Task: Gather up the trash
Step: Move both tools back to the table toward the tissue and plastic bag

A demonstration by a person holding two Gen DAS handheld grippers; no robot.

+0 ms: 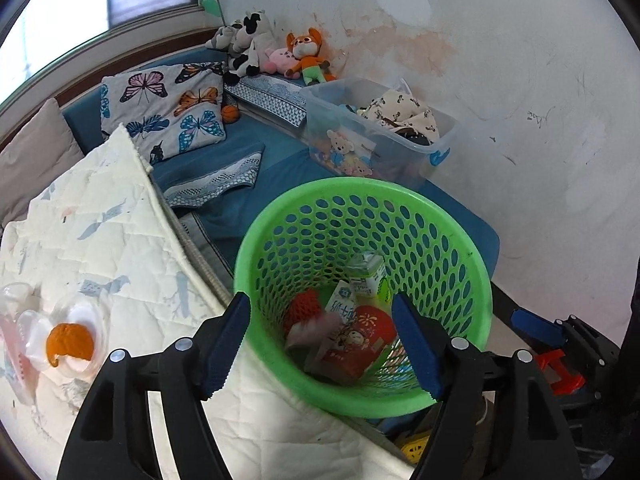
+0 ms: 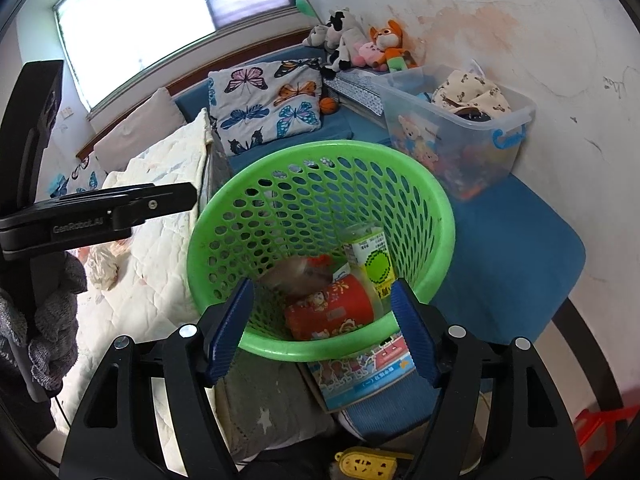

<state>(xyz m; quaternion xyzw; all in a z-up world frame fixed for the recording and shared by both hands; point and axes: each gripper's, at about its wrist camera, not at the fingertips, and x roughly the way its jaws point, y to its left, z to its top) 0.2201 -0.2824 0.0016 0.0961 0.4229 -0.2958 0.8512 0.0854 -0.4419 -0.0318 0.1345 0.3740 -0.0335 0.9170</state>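
Note:
A green perforated basket (image 1: 360, 400) stands by the bed. It holds a red printed carton (image 1: 360, 340), a green-and-white drink carton (image 1: 370, 278), a red mesh piece (image 1: 304, 308) and a blurred pinkish scrap (image 1: 312, 326). My left gripper (image 1: 320, 300) hangs open above the basket's near rim, nothing between its blue pads. My right gripper (image 2: 323, 286) is open too, over the near rim of the same basket (image 2: 224, 200), pads clear of it. An orange peel (image 1: 70, 344) lies in a clear plastic shell on the white quilt (image 1: 120, 240).
A clear storage bin (image 1: 380, 148) with clothes and toys stands behind the basket on the blue mattress. Plush toys (image 1: 308, 54) and a butterfly pillow (image 1: 168, 108) sit further back. A yellow power strip (image 2: 366, 466) and a picture book (image 2: 368, 372) lie low in front.

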